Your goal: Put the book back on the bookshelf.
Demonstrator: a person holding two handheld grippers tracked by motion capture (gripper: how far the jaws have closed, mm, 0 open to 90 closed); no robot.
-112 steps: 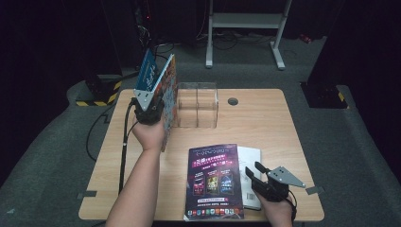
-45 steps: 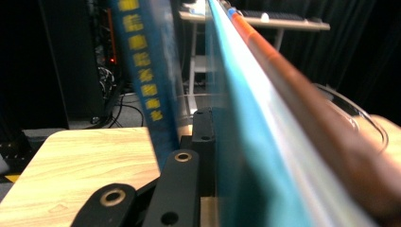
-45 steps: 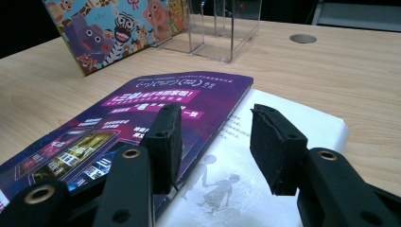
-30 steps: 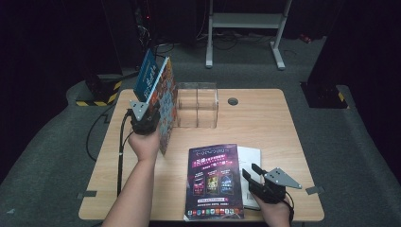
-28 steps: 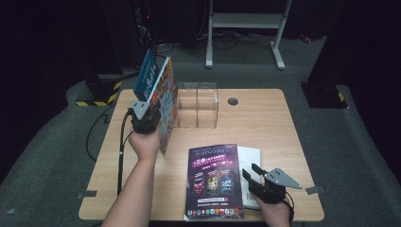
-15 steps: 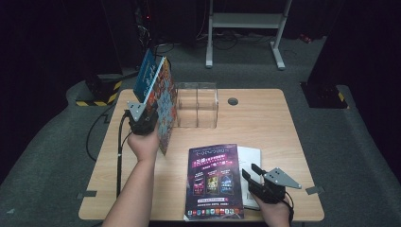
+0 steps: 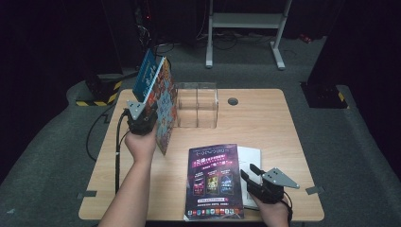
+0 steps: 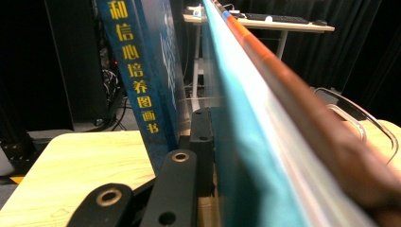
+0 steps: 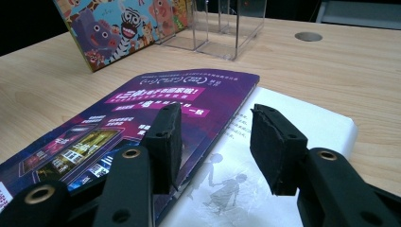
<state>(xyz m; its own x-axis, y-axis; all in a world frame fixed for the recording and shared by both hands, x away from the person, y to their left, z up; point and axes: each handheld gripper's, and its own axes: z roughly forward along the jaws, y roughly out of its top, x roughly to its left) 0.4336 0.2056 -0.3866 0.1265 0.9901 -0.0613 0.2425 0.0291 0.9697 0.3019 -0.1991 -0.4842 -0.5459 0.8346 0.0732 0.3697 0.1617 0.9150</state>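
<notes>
The left tool (image 7: 143,119) is clenched on two books held upright together above the left part of the wooden surface (image 7: 265,123): a blue book (image 7: 145,75) with yellow characters down its spine on the side away from the clear box, and a picture book (image 7: 163,106) with cartoon animals on its cover on the side toward it; in the left gripper view the black jaws press the lower edges of both, the blue book (image 8: 142,71) left of the jaws and the picture book (image 8: 265,123) slanting across to their right; the clear acrylic box (image 7: 196,106) stands just beside the picture book, on its far side from the left tool; the right tool (image 7: 257,182) rests low at the near right, its jaws standing apart with nothing gripped; under and ahead of its jaws lies a purple booklet (image 9: 142,123), overlapping a white book (image 9: 283,142) that lies flat beneath it; the left pad (image 9: 163,142) sits over the booklet's edge and the other over the white page.
</notes>
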